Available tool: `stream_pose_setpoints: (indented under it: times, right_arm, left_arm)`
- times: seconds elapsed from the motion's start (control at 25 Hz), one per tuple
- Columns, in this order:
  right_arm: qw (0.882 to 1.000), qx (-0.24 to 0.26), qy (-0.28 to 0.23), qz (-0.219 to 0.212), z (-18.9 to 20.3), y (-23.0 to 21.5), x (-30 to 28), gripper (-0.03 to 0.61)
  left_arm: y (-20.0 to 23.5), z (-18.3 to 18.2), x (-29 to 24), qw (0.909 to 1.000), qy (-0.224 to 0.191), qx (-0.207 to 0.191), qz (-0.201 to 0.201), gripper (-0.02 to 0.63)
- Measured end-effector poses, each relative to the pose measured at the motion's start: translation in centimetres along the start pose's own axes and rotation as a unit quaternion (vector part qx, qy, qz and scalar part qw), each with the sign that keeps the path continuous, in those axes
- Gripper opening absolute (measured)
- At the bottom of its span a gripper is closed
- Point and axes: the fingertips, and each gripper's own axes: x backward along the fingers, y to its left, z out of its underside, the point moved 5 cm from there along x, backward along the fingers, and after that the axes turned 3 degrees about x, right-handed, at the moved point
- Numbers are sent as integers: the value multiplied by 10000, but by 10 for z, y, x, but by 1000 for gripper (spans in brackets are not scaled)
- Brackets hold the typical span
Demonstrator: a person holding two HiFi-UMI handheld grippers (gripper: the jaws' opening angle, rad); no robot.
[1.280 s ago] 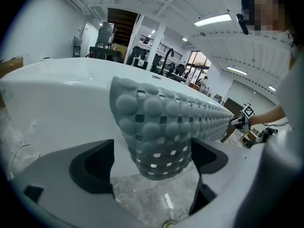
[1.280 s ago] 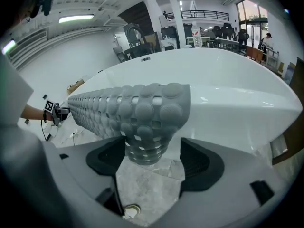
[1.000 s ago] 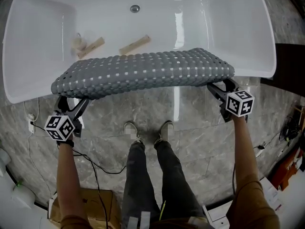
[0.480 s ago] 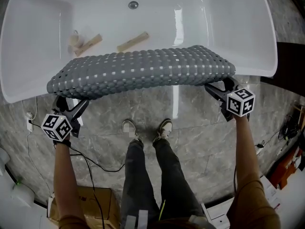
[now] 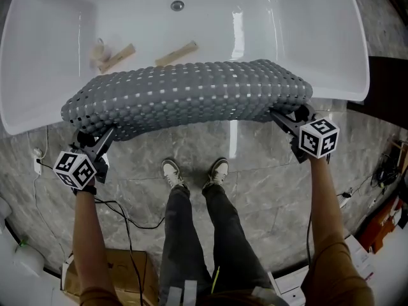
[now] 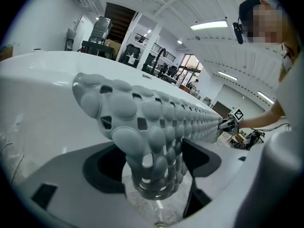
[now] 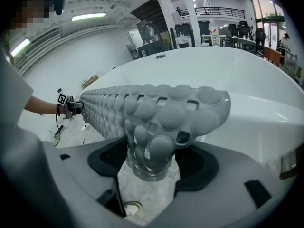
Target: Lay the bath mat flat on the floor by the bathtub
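The grey bubbled bath mat (image 5: 185,97) hangs in the air, stretched between both grippers over the near rim of the white bathtub (image 5: 357,43). My left gripper (image 5: 101,140) has the mat's left end (image 6: 156,122) bunched between its jaws, which are closing on it. My right gripper (image 5: 285,117) has the right end (image 7: 161,122) the same way, its jaws closing too. In both gripper views the folded mat edge fills the gap and touches both pads. The mat's middle sags slightly toward the floor.
Two wooden brushes (image 5: 175,53) (image 5: 115,57) and the drain (image 5: 177,6) lie inside the tub. The person's shoes (image 5: 172,171) stand on the grey marble floor (image 5: 255,171) just below the mat. A black cable (image 5: 121,215) and a cardboard box (image 5: 121,273) are at lower left.
The mat has turned so more of its face shows and its near edge hangs lower. Both grippers shifted slightly, the left one down and to the left.
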Motion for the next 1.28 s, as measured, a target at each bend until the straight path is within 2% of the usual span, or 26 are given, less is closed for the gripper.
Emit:
stream_pose_setpoints:
  times: [0.24,0.52,0.72,0.96,1.28]
  right_arm:
    - [9996,148,-165,146,-11,17,11,225]
    - [9978,139,-515,394,-23,38,27,128]
    - [9976,189,-543,398,-22,52,33,115]
    - [9965,348,-628,429,-29,61,48,101]
    - [9930,390,-941,606,-47,83,81,61]
  left_arm:
    - [-20,-12,6,9993,64,-214,-289,257]
    - [-49,-26,21,9966,-392,-419,-591,141]
    - [-57,-25,27,9949,-359,-543,-765,112]
    - [-70,-33,37,9939,-513,-561,-794,92]
    - [-100,-51,58,9903,-628,-934,-815,72]
